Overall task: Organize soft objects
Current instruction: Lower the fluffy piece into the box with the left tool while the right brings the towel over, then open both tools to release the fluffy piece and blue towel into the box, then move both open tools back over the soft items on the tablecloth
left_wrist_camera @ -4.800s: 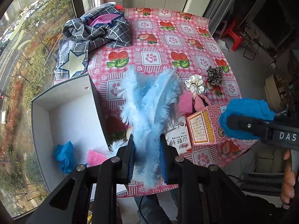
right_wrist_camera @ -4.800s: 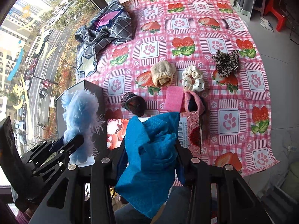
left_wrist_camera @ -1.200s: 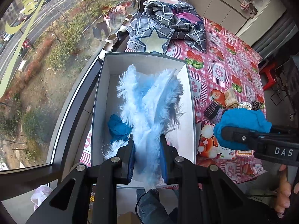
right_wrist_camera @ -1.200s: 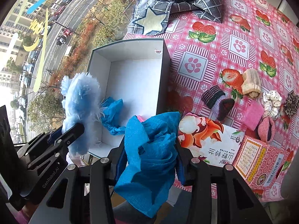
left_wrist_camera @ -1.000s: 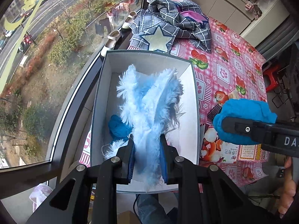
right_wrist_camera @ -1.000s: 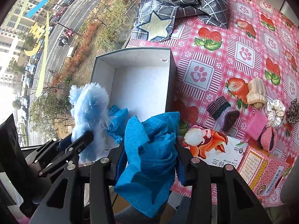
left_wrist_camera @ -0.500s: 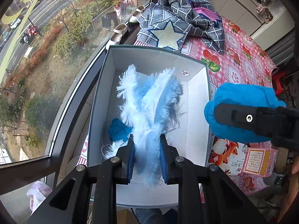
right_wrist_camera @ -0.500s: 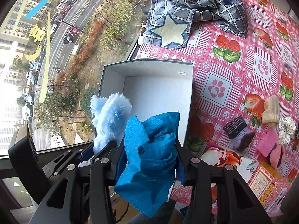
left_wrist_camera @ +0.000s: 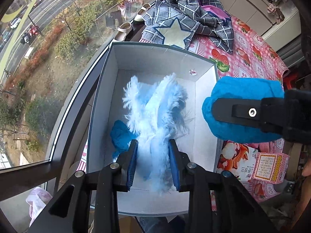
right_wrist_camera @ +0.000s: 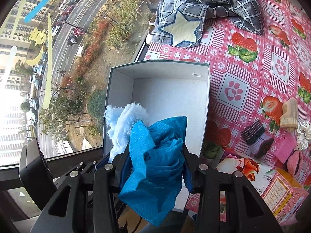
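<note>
**Q:** What does each hand-held gripper carry, and where?

**A:** My left hand-held gripper (left_wrist_camera: 152, 162) is clamped on a pale blue fluffy cloth (left_wrist_camera: 155, 112), hanging over the open grey box (left_wrist_camera: 105, 89) at the table (right_wrist_camera: 252, 71) edge by the window. My right hand-held gripper (right_wrist_camera: 154, 164) is pinched on a crumpled blue cloth (right_wrist_camera: 155, 159), at the box's right wall. A darker blue cloth (left_wrist_camera: 120, 136) already lies on the box floor.

**Q:** How will these cloths handle?

**A:** I judge both light, limp and unbreakable. The fluffy one is gripped low in its bulk, so its pile flares above the pads; once released it should simply drop. Fibres may cling to the pads.

**Q:** What differs from the frame nearly five seconds earlier?

**A:** Then both cloths were held over the patterned table, the box off to the left. Now both sit above the box interior, and the right one has closed in beside the left.

**Q:** What remains?

**A:** Socks (right_wrist_camera: 256, 137), a scrunchie (right_wrist_camera: 304, 134) and other small items on the table.
</note>
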